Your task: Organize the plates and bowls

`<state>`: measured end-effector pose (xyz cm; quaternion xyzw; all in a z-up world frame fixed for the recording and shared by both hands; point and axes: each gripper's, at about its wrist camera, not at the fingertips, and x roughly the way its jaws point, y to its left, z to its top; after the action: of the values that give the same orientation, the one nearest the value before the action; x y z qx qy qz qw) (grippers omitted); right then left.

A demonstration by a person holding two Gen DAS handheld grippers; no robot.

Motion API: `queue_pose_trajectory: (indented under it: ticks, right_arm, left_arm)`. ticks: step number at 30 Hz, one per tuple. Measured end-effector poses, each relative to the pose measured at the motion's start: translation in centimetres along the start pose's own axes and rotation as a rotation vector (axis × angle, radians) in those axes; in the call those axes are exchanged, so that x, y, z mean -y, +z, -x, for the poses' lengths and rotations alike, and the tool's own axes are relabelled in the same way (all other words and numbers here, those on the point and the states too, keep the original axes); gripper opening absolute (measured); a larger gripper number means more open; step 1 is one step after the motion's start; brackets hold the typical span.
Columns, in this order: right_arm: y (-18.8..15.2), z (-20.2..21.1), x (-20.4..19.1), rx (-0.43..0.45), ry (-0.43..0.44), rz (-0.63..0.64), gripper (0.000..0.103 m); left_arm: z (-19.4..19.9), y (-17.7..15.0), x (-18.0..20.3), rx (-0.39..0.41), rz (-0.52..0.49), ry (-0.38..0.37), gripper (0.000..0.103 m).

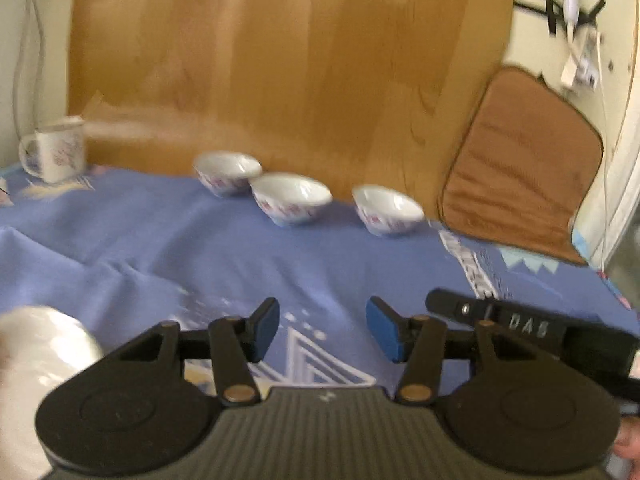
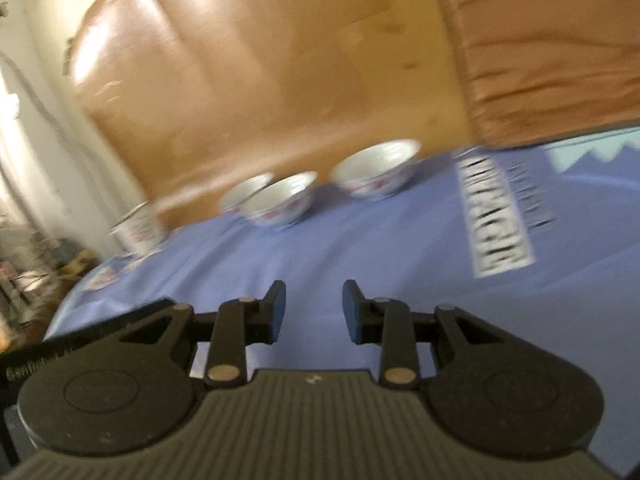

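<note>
Three white bowls with red and blue print stand in a row on the blue cloth by the wooden board: a left bowl (image 1: 227, 173), a middle bowl (image 1: 291, 198) and a right bowl (image 1: 387, 210). They also show in the right wrist view: left bowl (image 2: 244, 192), middle bowl (image 2: 282, 200), right bowl (image 2: 376, 170). My left gripper (image 1: 323, 328) is open and empty, well short of the bowls. My right gripper (image 2: 314, 312) is open and empty, also well short of them. A white rounded object (image 1: 40, 364) lies blurred at the left gripper's left side.
A printed white mug (image 1: 54, 154) stands at the far left of the cloth, also in the right wrist view (image 2: 138, 230). A brown cushion (image 1: 520, 176) leans at the right. A wooden board (image 1: 280, 60) backs the cloth (image 1: 160, 240). The right gripper's body (image 1: 520, 328) shows at the left view's right.
</note>
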<state>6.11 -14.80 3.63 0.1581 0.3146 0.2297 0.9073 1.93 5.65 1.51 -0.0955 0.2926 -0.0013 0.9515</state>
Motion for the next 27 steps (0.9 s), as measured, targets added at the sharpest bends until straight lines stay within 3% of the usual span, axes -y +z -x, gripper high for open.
queue_pose_trajectory:
  ticks: [4, 7, 27]
  right_arm:
    - [-0.2, -0.8, 1.8, -0.033, -0.033, -0.070, 0.035]
    - [-0.3, -1.0, 1.8, -0.041, -0.030, -0.074, 0.036]
    - [-0.7, -1.0, 1.1, -0.034, -0.062, -0.021, 0.036]
  left_arm:
    - [-2.5, -1.4, 0.0, -0.040, -0.001, 0.014, 0.051]
    - [-2.1, -1.4, -0.5, -0.009, 0.019, 0.000, 0.059]
    - [-2.2, -1.2, -0.5, -0.015, 0.007, 0.004, 0.059]
